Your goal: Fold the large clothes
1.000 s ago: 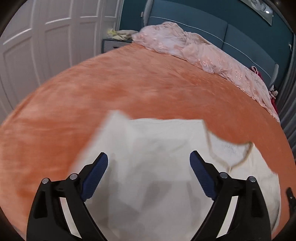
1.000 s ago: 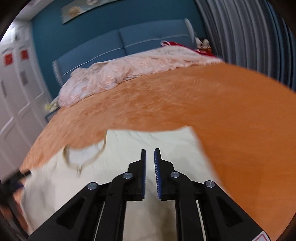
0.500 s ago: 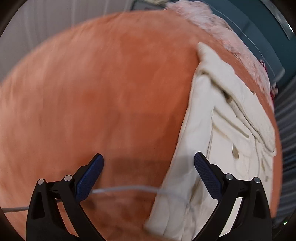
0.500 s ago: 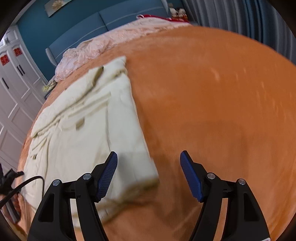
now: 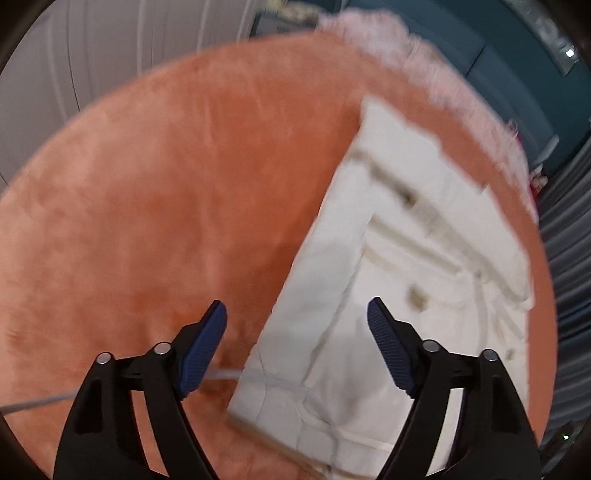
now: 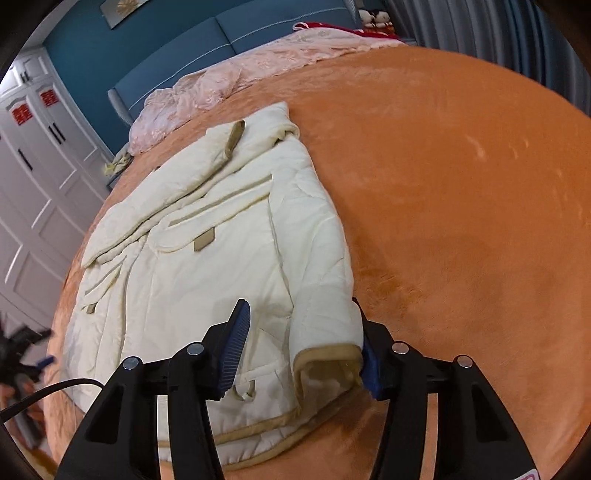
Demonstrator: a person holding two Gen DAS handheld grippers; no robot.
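Note:
A cream quilted jacket [image 6: 207,258] with tan trim lies spread on the orange bed cover [image 6: 443,184]. In the right wrist view its near sleeve cuff [image 6: 328,365] lies between my open right gripper [image 6: 303,350] fingers, close to the right finger. In the left wrist view the jacket [image 5: 406,258] is blurred. My left gripper [image 5: 297,347] is open above the jacket's left edge, with nothing held.
A pink quilt [image 6: 258,70] lies bunched at the bed's far end by the blue headboard [image 6: 184,55]. White wardrobe doors [image 6: 33,166] stand to the left. Grey curtains [image 6: 498,33] hang on the right. A thin cable [image 5: 110,391] crosses the cover under the left gripper.
My right gripper opened from shut and both grippers came down low over the jacket. The sleeve cuff now lies between the right fingers. The left gripper shifted from the bare cover toward the jacket's edge.

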